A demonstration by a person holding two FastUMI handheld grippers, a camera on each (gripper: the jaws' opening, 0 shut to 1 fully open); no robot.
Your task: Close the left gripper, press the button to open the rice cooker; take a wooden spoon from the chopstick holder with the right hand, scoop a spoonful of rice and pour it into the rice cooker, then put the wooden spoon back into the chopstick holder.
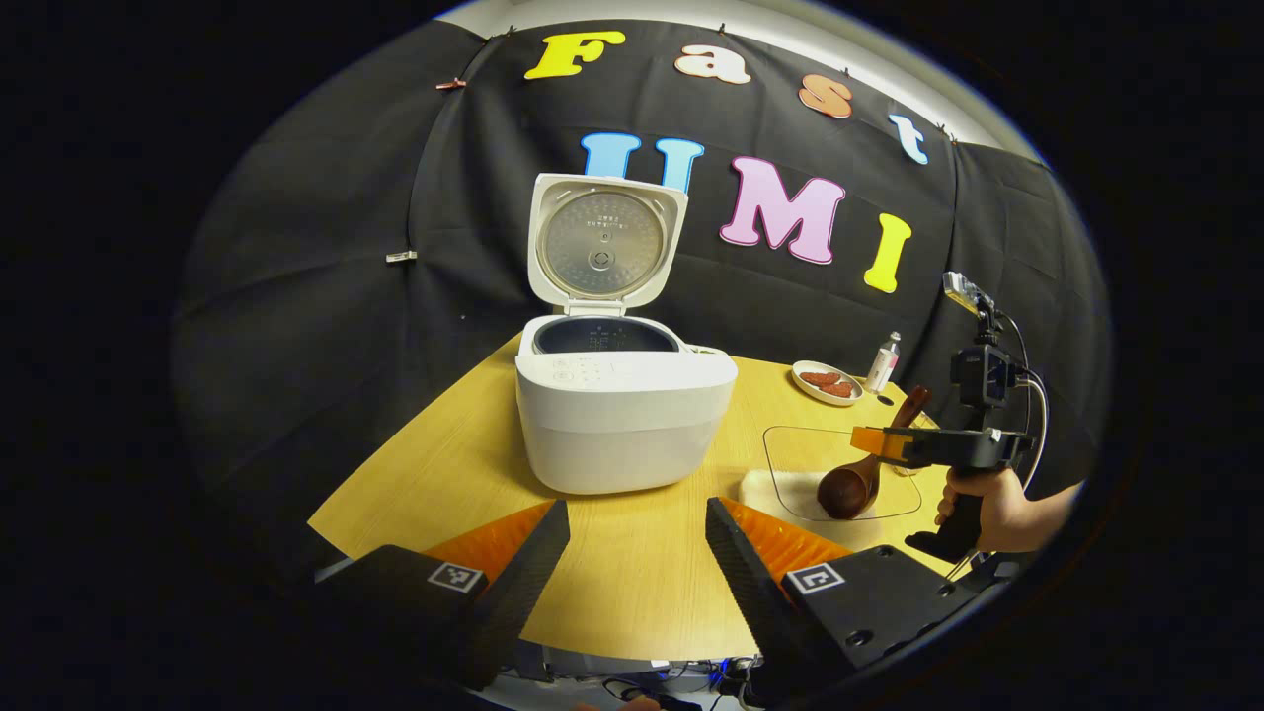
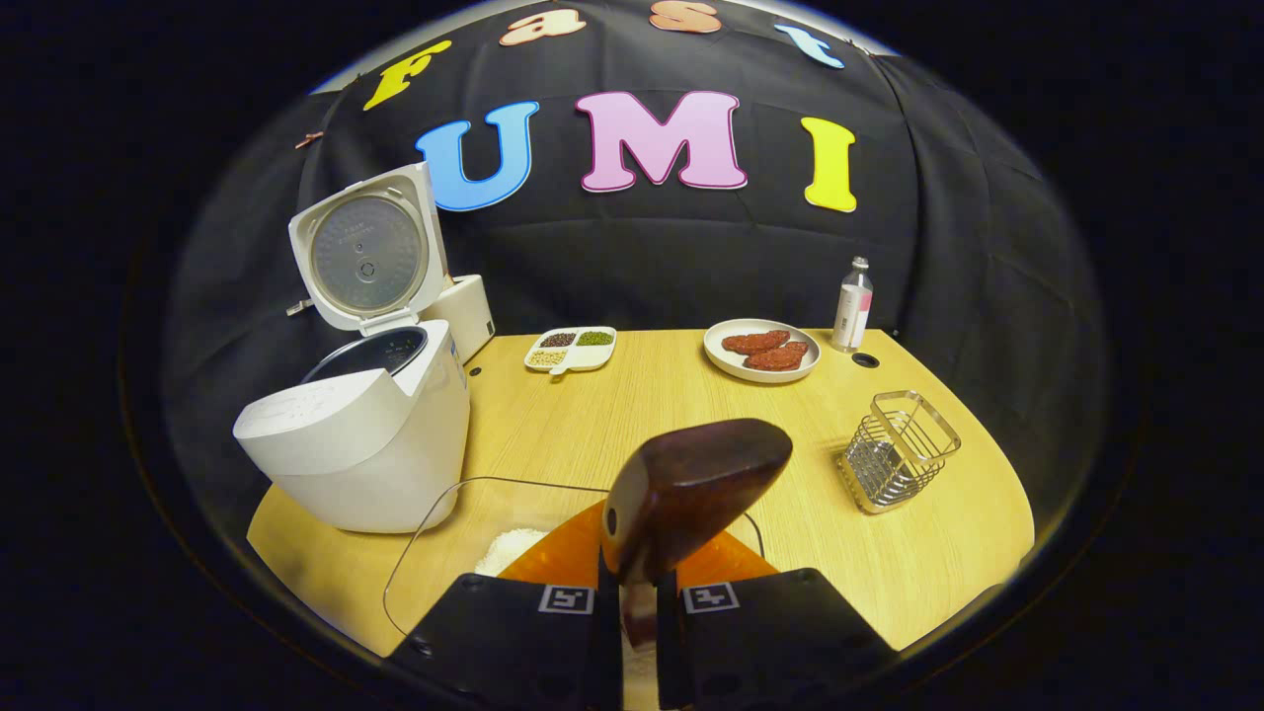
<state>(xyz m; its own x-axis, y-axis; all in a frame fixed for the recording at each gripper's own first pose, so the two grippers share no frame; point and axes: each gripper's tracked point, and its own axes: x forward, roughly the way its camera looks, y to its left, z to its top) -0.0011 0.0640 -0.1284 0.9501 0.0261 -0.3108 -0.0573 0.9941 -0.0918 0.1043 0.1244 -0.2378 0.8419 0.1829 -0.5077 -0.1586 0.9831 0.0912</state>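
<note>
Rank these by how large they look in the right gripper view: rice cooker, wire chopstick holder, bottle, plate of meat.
1. rice cooker, lid up
2. wire chopstick holder
3. plate of meat, close to the holder; the holder's nearness makes that order unsure
4. bottle

White cooker (image 2: 365,444) stands lid-up on the table; dark wooden spoon (image 2: 691,484) tilts over the rice container (image 2: 434,553); wire holder (image 2: 899,449) stands right.
</note>
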